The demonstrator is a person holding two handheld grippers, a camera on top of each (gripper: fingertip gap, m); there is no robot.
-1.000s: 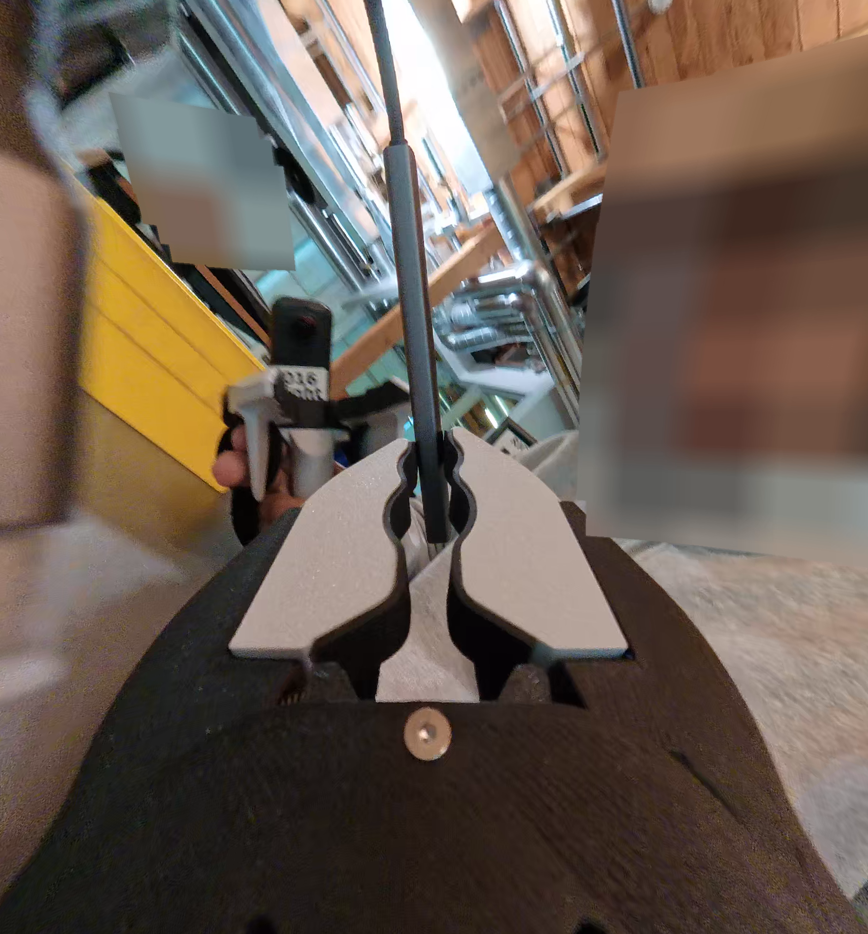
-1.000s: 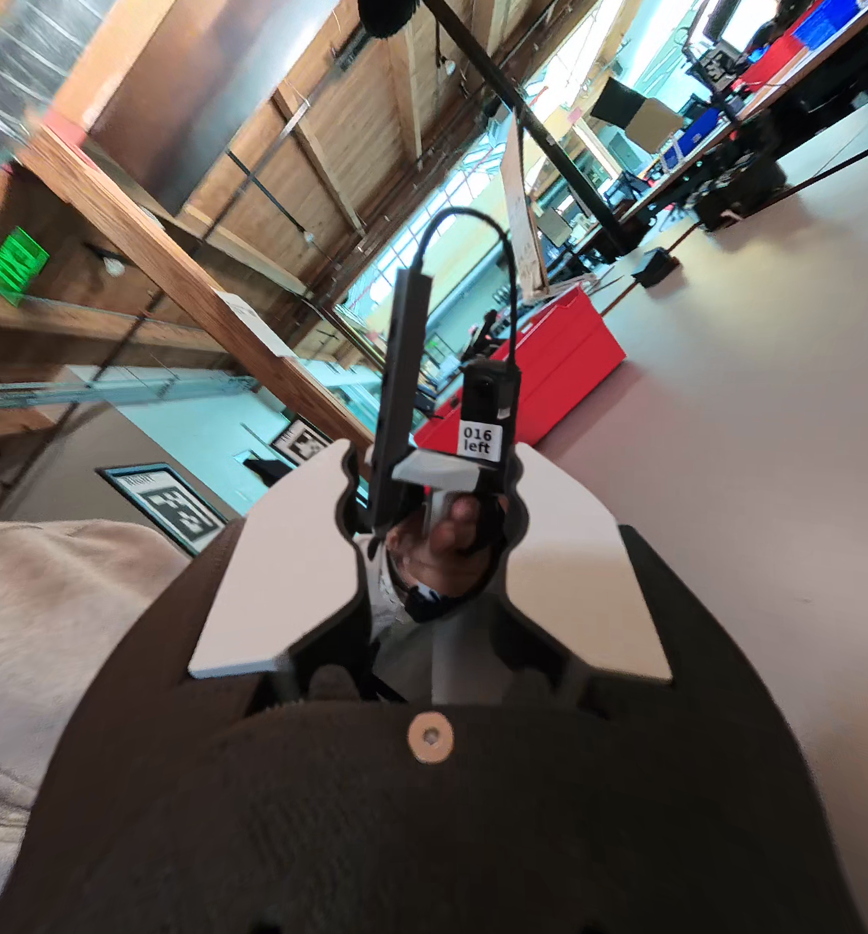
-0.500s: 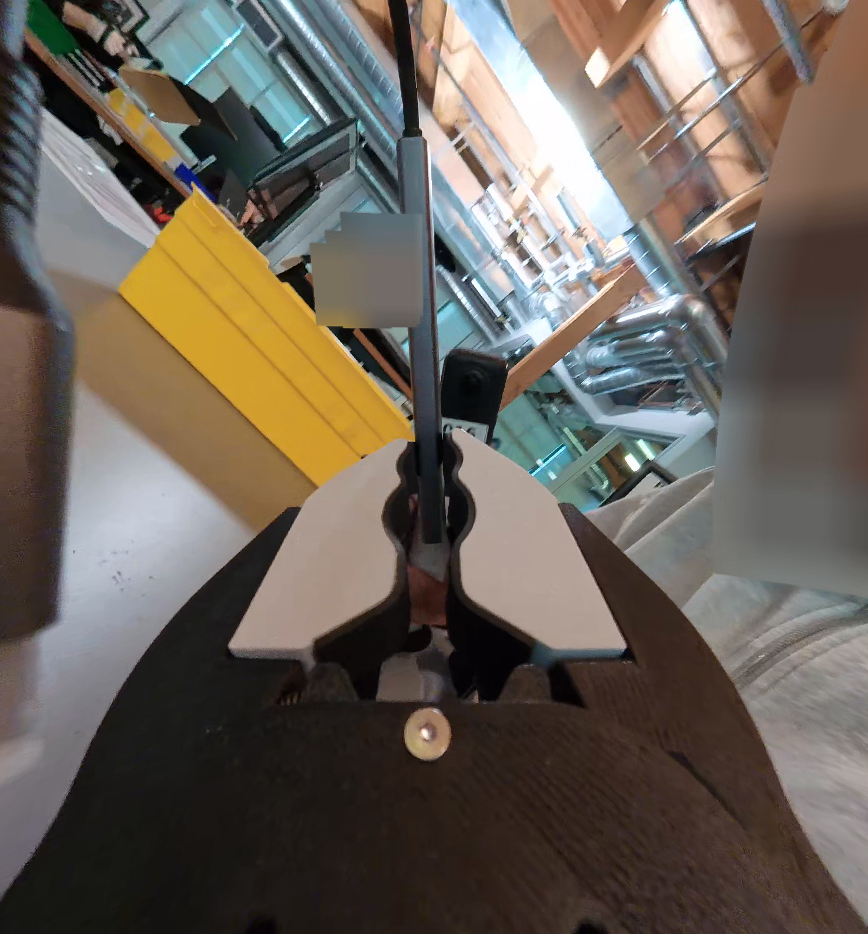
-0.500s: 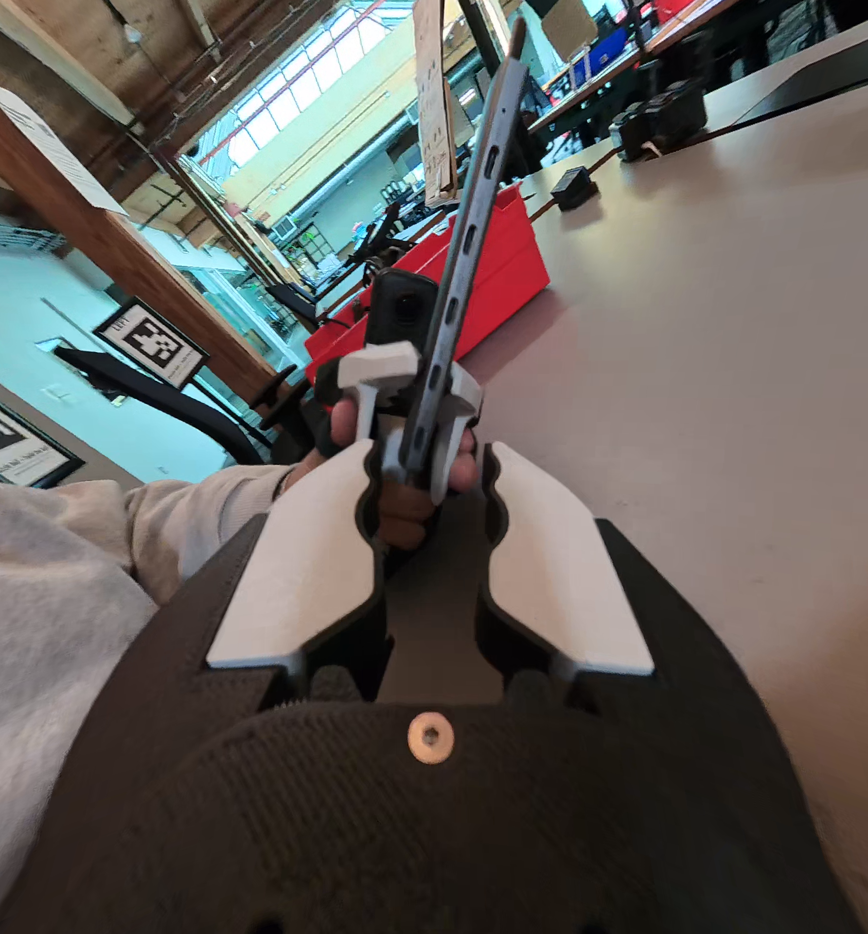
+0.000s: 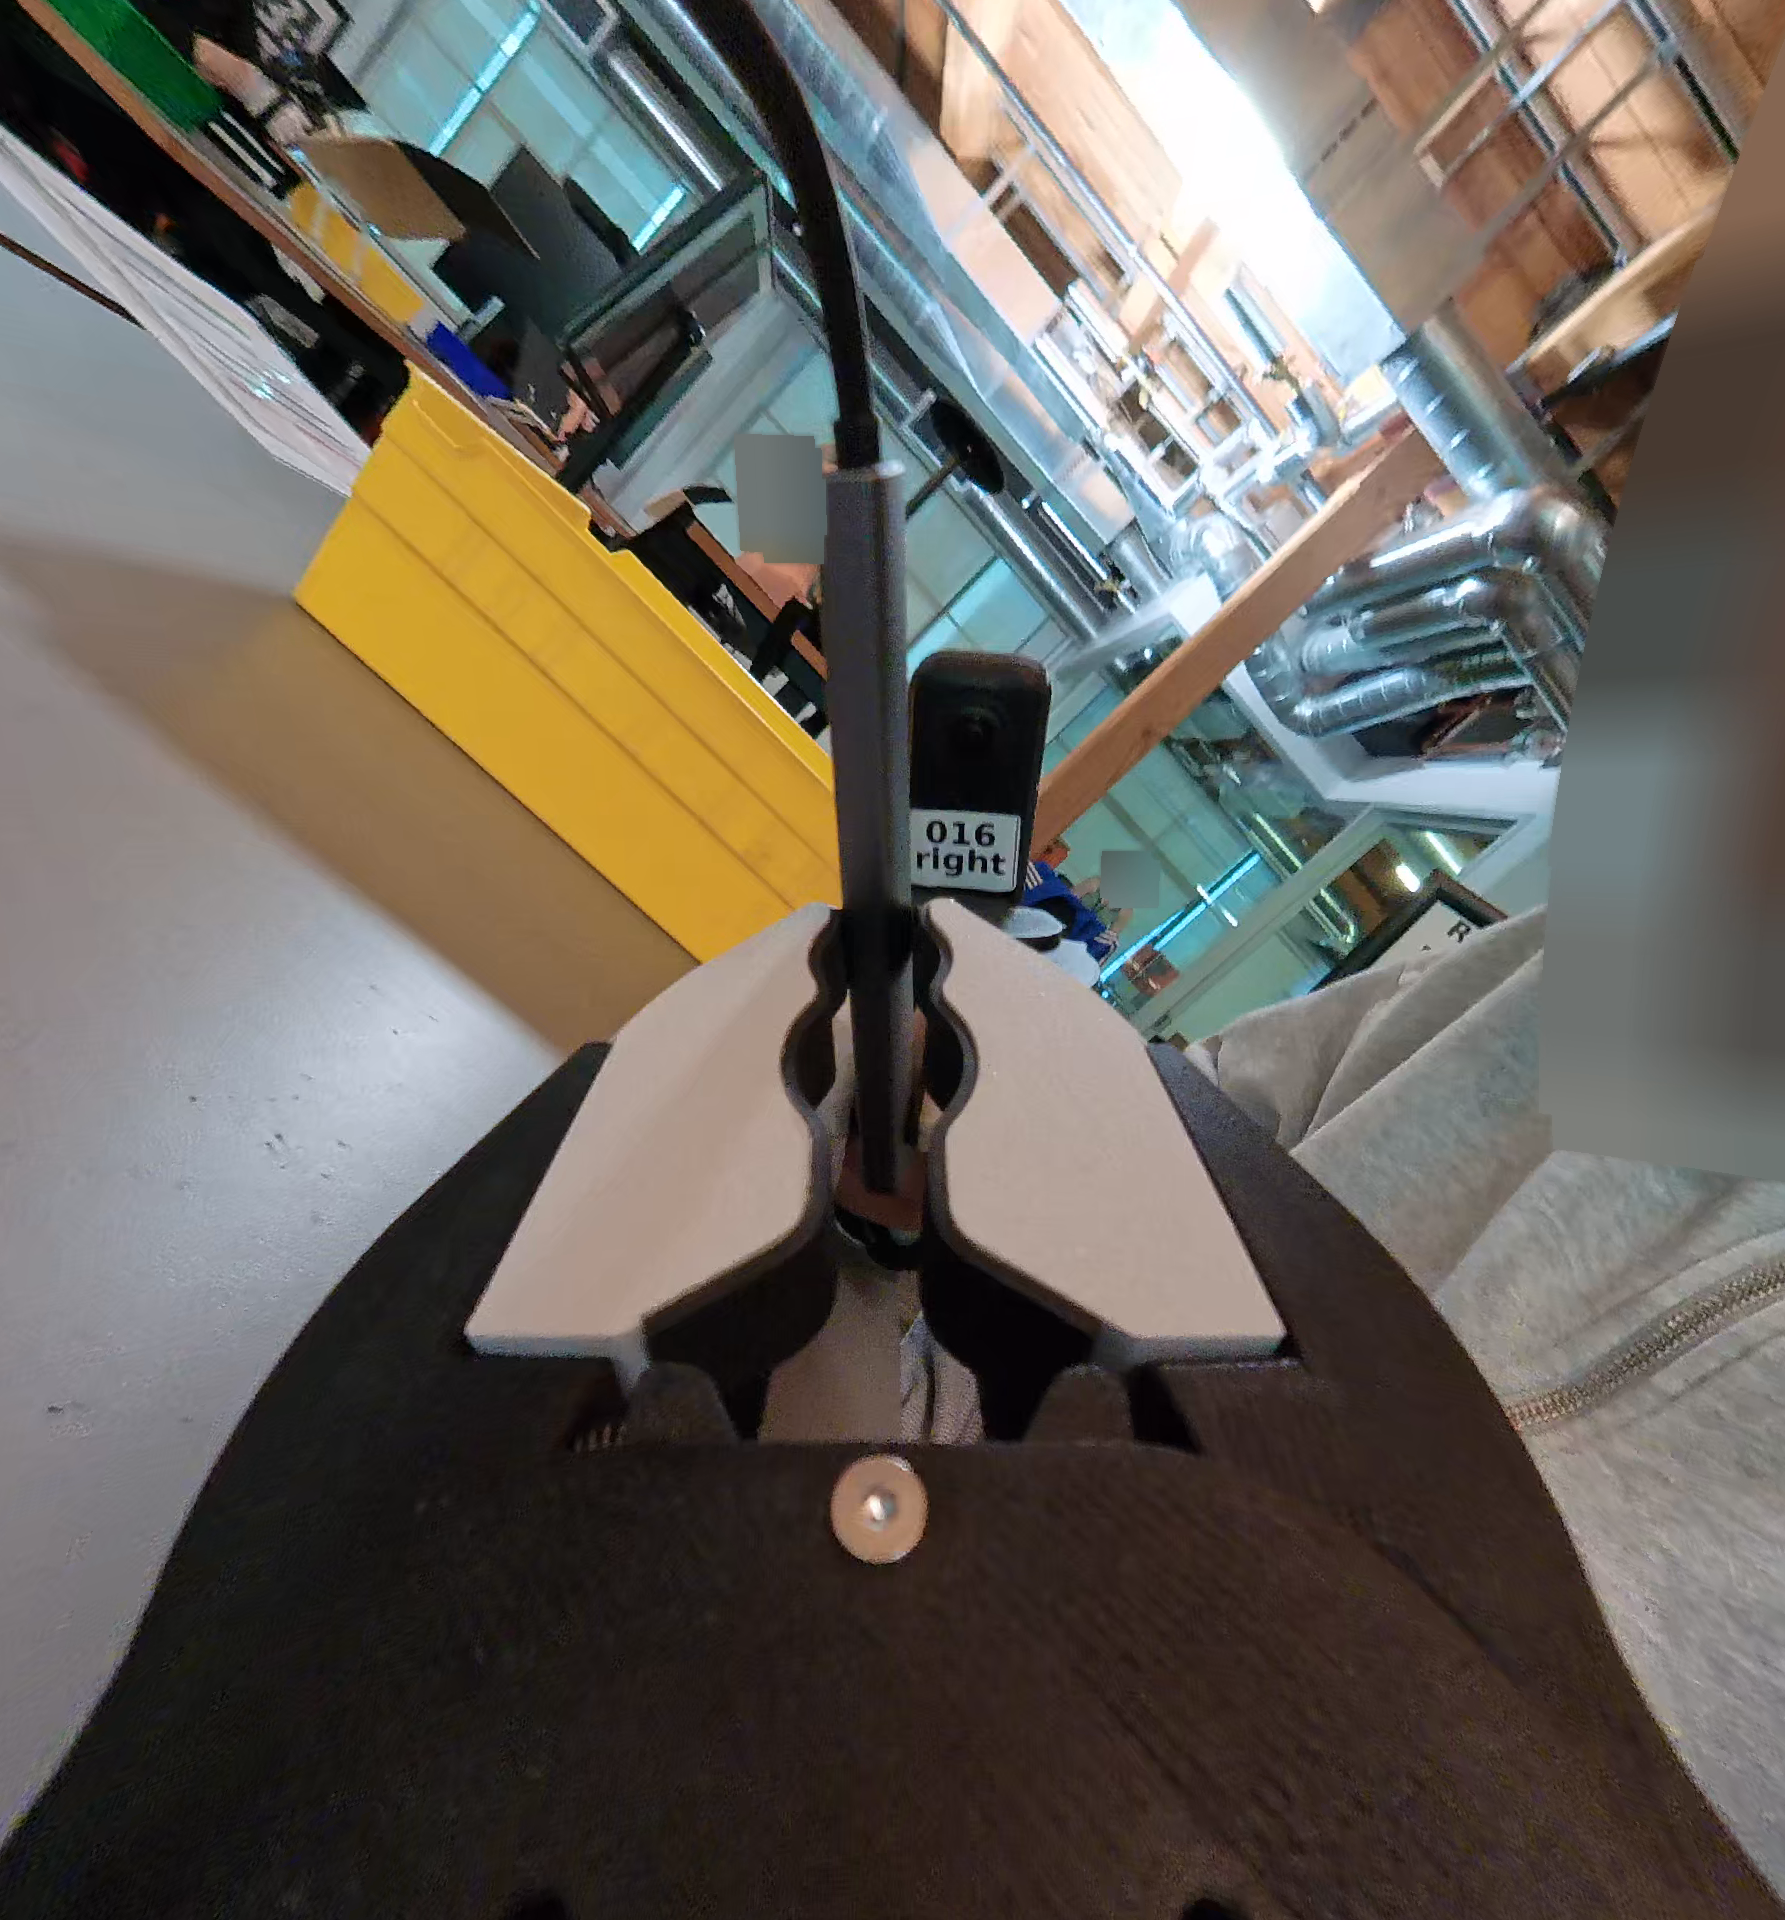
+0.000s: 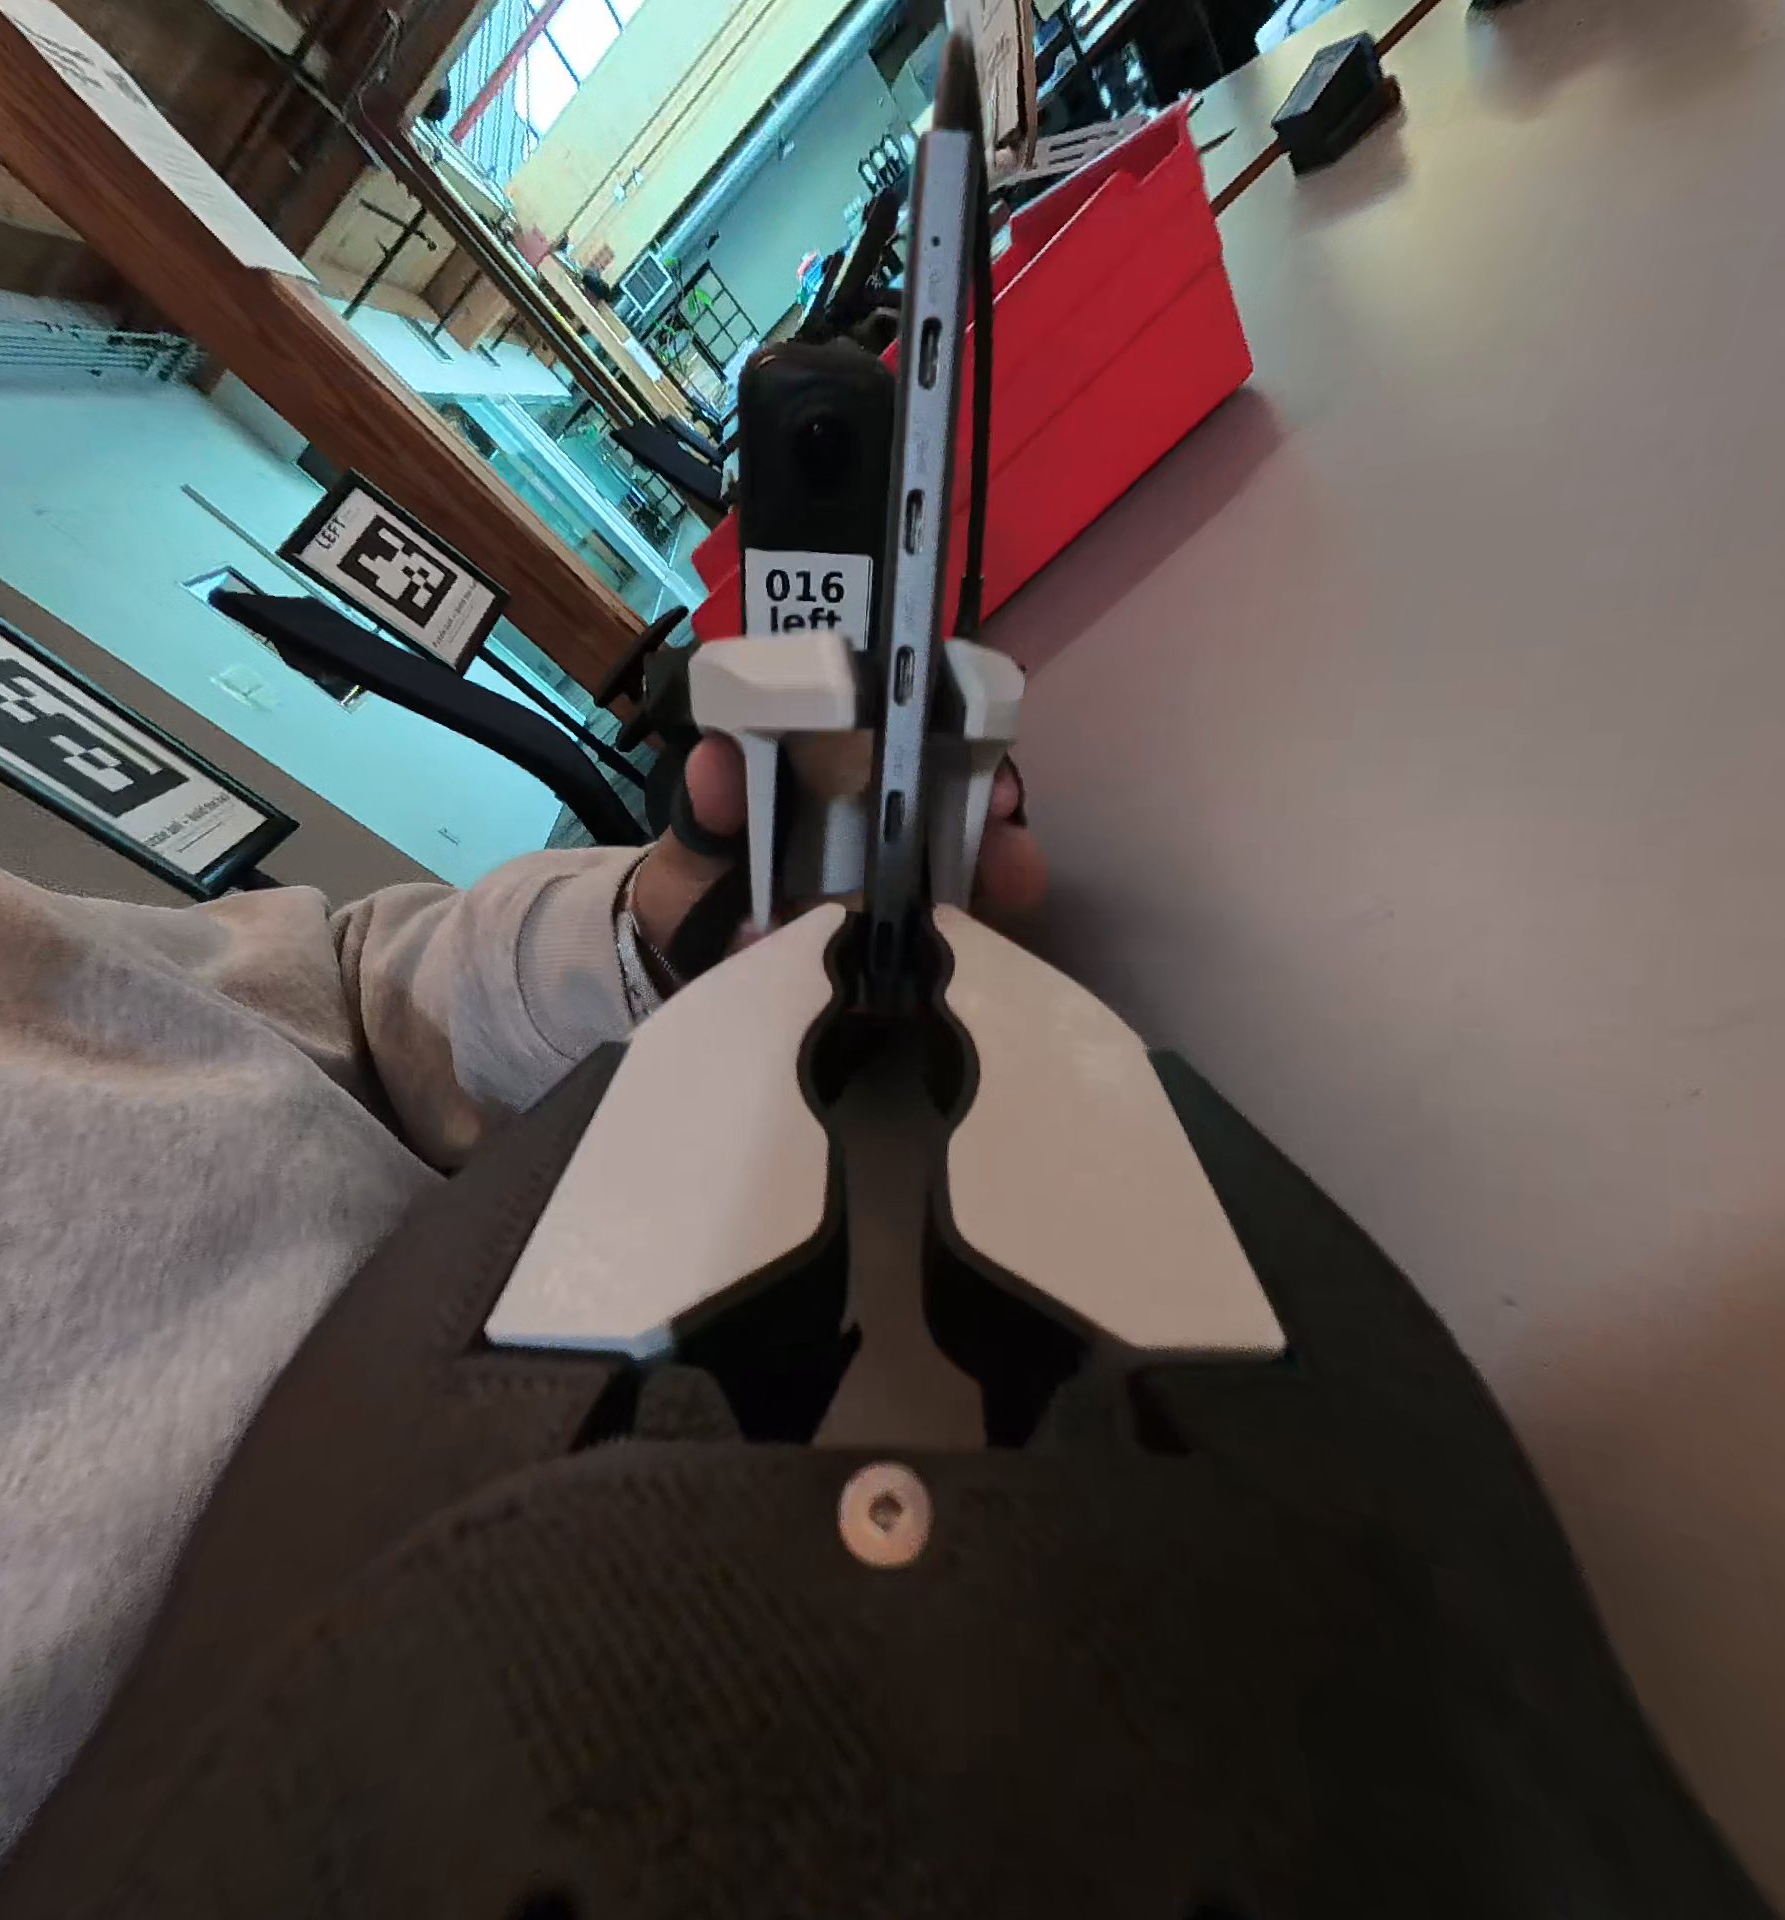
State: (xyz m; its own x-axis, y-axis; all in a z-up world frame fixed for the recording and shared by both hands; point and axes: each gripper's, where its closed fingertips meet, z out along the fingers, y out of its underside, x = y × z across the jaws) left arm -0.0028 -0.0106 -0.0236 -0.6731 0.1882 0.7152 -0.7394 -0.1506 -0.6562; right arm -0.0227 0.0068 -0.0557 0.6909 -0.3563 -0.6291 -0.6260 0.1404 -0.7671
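Observation:
A slim grey port hub point(image 5: 867, 727) with a black cable point(image 5: 826, 260) at its far end stands upright between my grippers, above a grey table point(image 5: 140, 1039). My left gripper point(image 5: 875, 925) is shut on the hub's lower part. In the right wrist view the hub point(image 6: 924, 416) shows edge-on with several ports, and the left gripper point(image 6: 898, 686) clamps its middle. My right gripper point(image 6: 893, 935) is shut on the hub's near end, just below the left gripper. The right gripper's black camera point(image 5: 976, 748) shows right behind the hub.
A yellow bin point(image 5: 576, 665) stands on the table beyond the left gripper. A red bin point(image 6: 1106, 343) and a small black box point(image 6: 1329, 99) sit on the table point(image 6: 1490, 727) beyond the right gripper. A person's grey sleeve point(image 6: 140, 1143) fills the left. Left tips to right tips: about 4 cm.
My right gripper has moved up to the hub and its jaws have closed on the near end. Both views have swung down from the ceiling towards the table. The left gripper kept its hold.

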